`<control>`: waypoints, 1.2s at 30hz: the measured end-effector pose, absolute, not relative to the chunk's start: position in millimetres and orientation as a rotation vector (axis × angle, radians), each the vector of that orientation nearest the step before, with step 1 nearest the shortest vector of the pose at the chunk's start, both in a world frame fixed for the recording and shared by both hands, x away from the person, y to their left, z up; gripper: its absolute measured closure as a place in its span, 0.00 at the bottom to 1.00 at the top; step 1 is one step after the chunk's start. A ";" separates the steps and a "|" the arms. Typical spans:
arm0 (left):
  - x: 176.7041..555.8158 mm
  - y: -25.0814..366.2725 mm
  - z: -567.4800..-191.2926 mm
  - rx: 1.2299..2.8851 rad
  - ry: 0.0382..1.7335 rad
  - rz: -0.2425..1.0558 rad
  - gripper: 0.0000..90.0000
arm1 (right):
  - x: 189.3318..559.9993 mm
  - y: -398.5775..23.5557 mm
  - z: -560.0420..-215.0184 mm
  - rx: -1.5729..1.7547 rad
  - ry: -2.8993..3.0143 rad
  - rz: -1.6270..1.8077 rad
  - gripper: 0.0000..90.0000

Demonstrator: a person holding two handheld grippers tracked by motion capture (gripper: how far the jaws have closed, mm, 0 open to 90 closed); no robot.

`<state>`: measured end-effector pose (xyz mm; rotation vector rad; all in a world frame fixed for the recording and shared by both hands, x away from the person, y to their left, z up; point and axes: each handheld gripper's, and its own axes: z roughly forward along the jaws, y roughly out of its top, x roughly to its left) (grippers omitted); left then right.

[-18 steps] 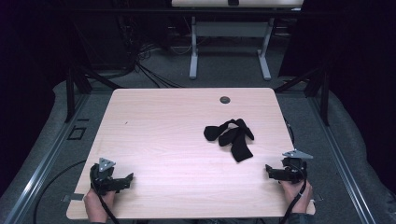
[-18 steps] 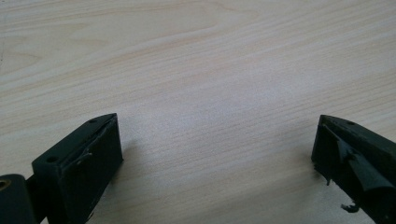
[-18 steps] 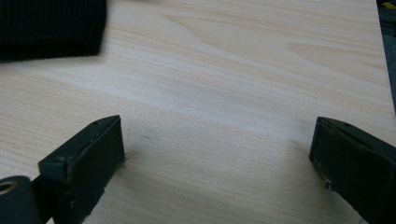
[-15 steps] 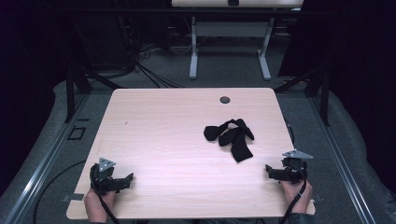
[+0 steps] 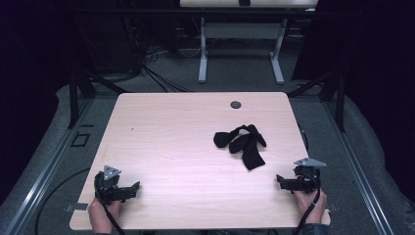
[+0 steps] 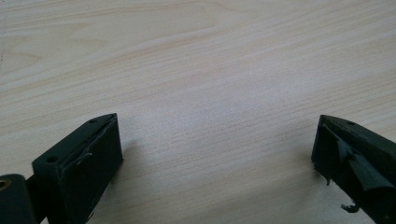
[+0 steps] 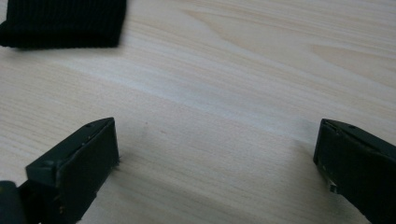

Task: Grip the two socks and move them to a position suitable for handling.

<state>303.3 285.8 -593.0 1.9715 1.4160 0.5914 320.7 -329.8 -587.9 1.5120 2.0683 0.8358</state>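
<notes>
A heap of black socks (image 5: pixel 242 144) is seen lying on the right half of the wooden table (image 5: pixel 171 142), roughly midway between its near and far edges. The pieces are bunched and overlapped, with one flat end stretched toward the near right; how many there are cannot be told. In the right gripper view a ribbed black edge of the heap (image 7: pixel 63 22) is shown at the far left, apart from the jaws.

The right gripper (image 5: pixel 284 182) is held at the near right corner of the table, near the heap but not touching it. Its jaws are spread wide, and nothing but bare wood is seen between them (image 7: pixel 215 158).

The left gripper (image 5: pixel 133 188) is held at the near left corner, well apart from the socks. Its jaws are likewise spread wide over bare wood (image 6: pixel 215 154), with nothing gripped.

A small dark round grommet (image 5: pixel 236 104) is set in the table near its far edge, beyond the socks. A second table's white frame (image 5: pixel 240 54) is seen standing on the floor farther off.
</notes>
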 end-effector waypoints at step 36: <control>303.3 285.9 -592.9 1.976 1.411 0.594 0.02 | 363.4 -246.2 -530.1 1.346 2.361 1.050 0.02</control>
